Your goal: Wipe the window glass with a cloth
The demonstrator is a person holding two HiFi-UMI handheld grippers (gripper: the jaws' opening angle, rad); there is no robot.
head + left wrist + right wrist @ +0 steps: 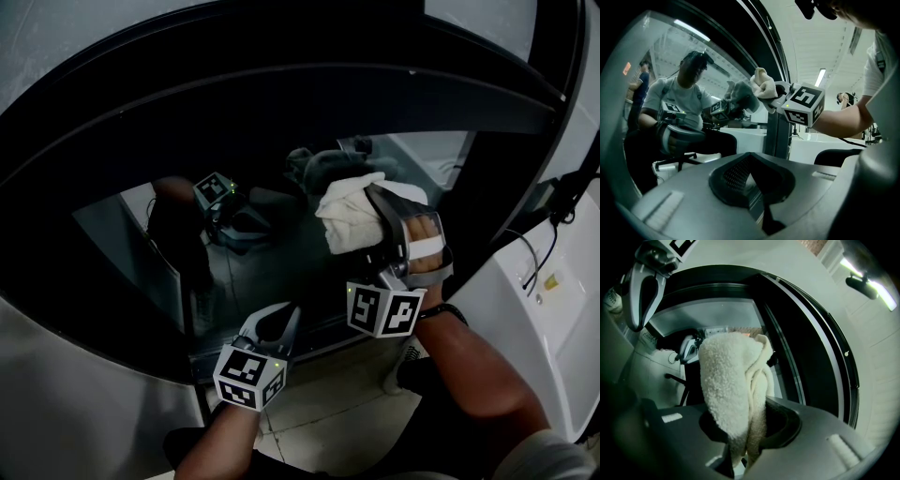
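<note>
The window glass [272, 258] is dark and curved, and it mirrors both grippers. My right gripper [375, 214] is shut on a white fluffy cloth [349, 217] and holds it up against the pane. In the right gripper view the cloth [733, 394] hangs bunched between the jaws in front of the glass [722, 317]. My left gripper [272, 323] sits lower and to the left, near the bottom edge of the window, shut with nothing in it. The left gripper view looks up at the cloth [763, 85] and the right gripper [780, 96].
A black frame and rubber seal [281, 84] ring the pane. A white body panel [548, 281] with a thin cable [530, 246] stands to the right. A tiled floor [337, 412] lies below. The glass reflects a seated person on an office chair [677, 140].
</note>
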